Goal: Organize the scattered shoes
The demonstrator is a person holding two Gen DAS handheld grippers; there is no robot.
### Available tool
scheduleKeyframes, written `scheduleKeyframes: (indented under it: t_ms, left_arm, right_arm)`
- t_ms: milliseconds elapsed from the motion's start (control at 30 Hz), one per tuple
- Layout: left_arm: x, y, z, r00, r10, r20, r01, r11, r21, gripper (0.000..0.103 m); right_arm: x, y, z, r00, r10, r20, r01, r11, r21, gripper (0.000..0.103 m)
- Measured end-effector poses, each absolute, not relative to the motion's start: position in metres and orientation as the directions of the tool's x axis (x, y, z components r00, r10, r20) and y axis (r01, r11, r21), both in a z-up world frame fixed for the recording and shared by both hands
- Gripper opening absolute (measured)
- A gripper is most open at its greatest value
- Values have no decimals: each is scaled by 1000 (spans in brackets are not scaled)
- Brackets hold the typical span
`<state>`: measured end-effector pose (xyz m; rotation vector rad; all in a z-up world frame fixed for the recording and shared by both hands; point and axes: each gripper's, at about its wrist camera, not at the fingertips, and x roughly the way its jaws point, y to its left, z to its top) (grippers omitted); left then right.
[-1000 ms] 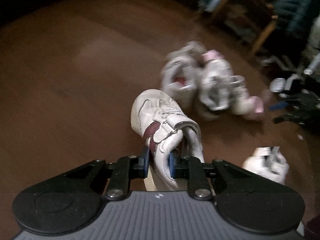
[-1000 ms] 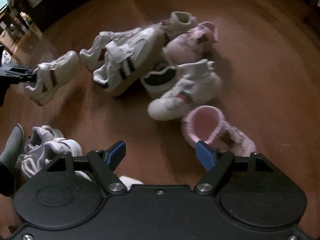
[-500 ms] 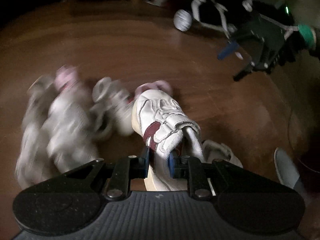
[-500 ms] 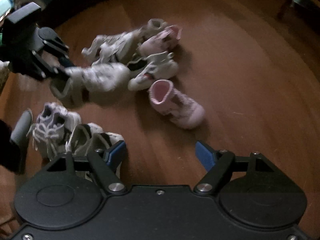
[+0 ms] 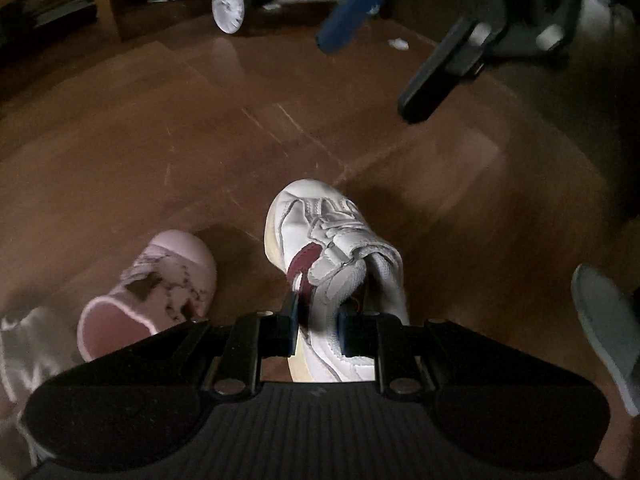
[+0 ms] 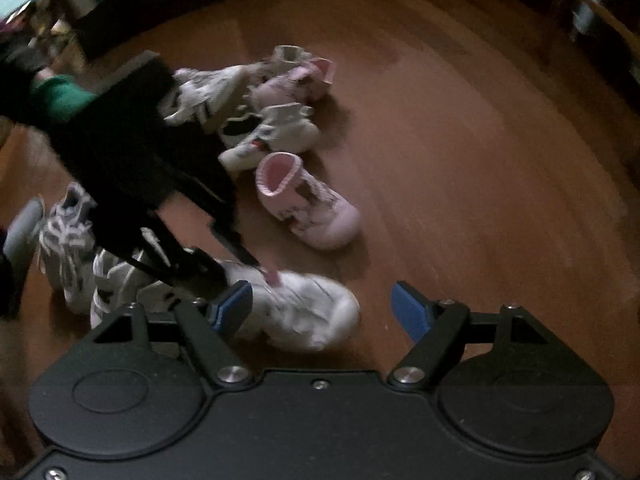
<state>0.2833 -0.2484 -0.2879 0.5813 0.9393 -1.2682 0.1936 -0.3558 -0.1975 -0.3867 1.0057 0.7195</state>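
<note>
My left gripper (image 5: 318, 320) is shut on the heel collar of a white strap shoe with a maroon mark (image 5: 320, 240), held low over the wooden floor, toe pointing away. In the right wrist view that same white shoe (image 6: 304, 308) appears blurred beside two white sneakers (image 6: 76, 248), with the left gripper's black body above it. A pink sock shoe (image 5: 160, 280) lies just left of the held shoe, and the same pink sock shoe (image 6: 308, 208) shows in the right wrist view. My right gripper (image 6: 322, 308) hangs open above the floor, nothing between its blue pads.
A heap of white and pink shoes (image 6: 260, 112) lies further back on the floor. A grey slipper (image 5: 604, 328) is at the right edge. A wheeled frame (image 5: 232, 4) and a wooden furniture leg (image 5: 104, 0) stand at the far side.
The left gripper has swung the white shoe away from the heap and down beside the two white sneakers. The right gripper drifted a little and stayed open.
</note>
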Motion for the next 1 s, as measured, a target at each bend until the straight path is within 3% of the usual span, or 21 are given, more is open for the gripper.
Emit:
scheduleKeyframes:
  t_ms: [67, 133, 400, 533, 700, 933, 1000]
  left_arm:
    - [287, -246, -297, 40, -535, -844, 962, 250, -113, 28]
    - [290, -240, -291, 66, -536, -842, 956, 277, -101, 61]
    - [278, -133, -219, 125, -587, -800, 911, 387, -141, 61]
    - [253, -78, -212, 146, -624, -768, 854, 471, -220, 61]
    - [224, -18, -223, 172, -650, -740, 737, 584, -341, 61]
    - [211, 37, -232, 208, -655, -726, 621, 662, -420, 61]
    - [209, 45, -230, 218, -657, -722, 612, 669, -423, 61]
  right_arm:
    - [191, -335, -202, 338, 352, -873, -761, 648, -33, 78]
    - [189, -322, -205, 326, 345, -880, -799, 598, -62, 77]
    - [190, -259, -234, 278, 236, -931, -914, 363, -181, 63]
    - [203, -236, -258, 223, 166, -961, -945, 279, -171, 49]
    - [213, -217, -289, 161, 80, -984, -968, 209, -142, 48]
    - [239, -235, -303, 85, 77, -993, -875, 483, -38, 48]
    - [247, -242, -307, 64, 85, -994, -825, 566, -4, 38]
